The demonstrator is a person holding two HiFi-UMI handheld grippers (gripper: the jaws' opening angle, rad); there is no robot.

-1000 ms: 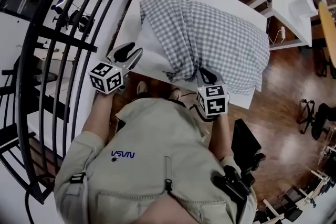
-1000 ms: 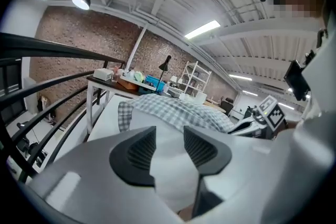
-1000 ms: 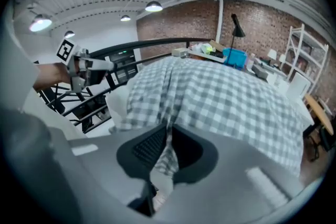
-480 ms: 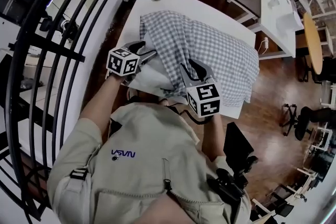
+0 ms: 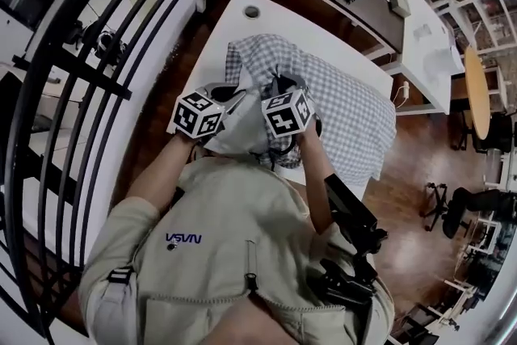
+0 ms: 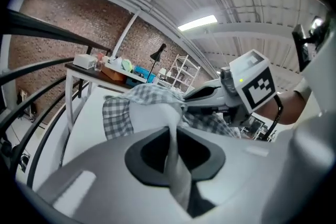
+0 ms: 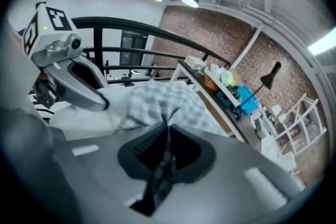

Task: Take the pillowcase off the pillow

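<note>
Beside the black railing (image 5: 97,77) on the left, the white worktop (image 5: 224,40) is carrying the pillow (image 5: 238,129), which is lying from near to far with the checked pillowcase (image 5: 347,105) covering most of it. We are standing at the near end, where the case is opening and a white corner of the pillow is poking out. We are working both tools close together at that mouth. Our left gripper (image 5: 233,97) is closing its fingers, and white pillow cloth is already pinched between them, so we are treating this side as the anchor that is holding the pillow back. Our right gripper (image 5: 279,85), just beside it on the right, is closing too, with a fold of checked cloth from the case's mouth running up between its fingers. We are gripping the two layers separately so that one can slide off the other; catching both in one pinch would drag the pillow along. We are judging the stripping as barely beginning. Next we are expecting to draw the checked cloth toward the far end while the left side is resisting, and we are watching for thin cloth slipping from either pinch.
</note>
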